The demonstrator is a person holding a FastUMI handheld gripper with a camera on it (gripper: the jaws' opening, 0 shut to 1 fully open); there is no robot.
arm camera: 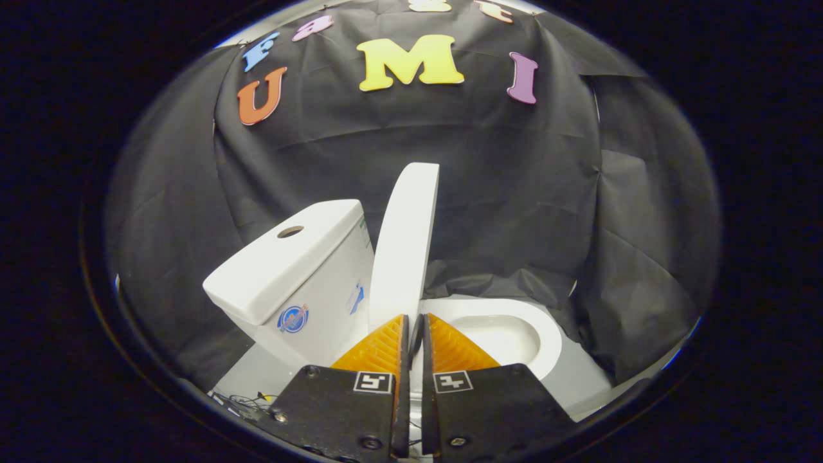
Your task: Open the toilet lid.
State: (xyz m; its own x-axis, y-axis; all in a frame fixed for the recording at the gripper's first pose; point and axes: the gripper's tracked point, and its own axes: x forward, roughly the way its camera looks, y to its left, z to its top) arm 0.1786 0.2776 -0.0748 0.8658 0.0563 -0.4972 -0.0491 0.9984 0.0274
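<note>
The gripper [413, 318] has its fingers [386, 347] drawn almost together, a thin gap between them, holding nothing. Just ahead of the tips stands the lid [405, 244], raised upright and seen nearly edge-on. To its left is the tank [289, 270], with a round hole in its top. To its right, beyond the fingers, lies the open bowl [508, 334], backed by black cloth [514, 193].

One toilet [450, 321] ahead of my gripper [415, 318]. One lid [405, 244], standing upright. One cistern [296, 270], with one round button hole [290, 231] in its top and three stickers on its side wall. One bowl opening [501, 337]. My gripper's two fingers sit nearly closed, a narrow gap between them.
</note>
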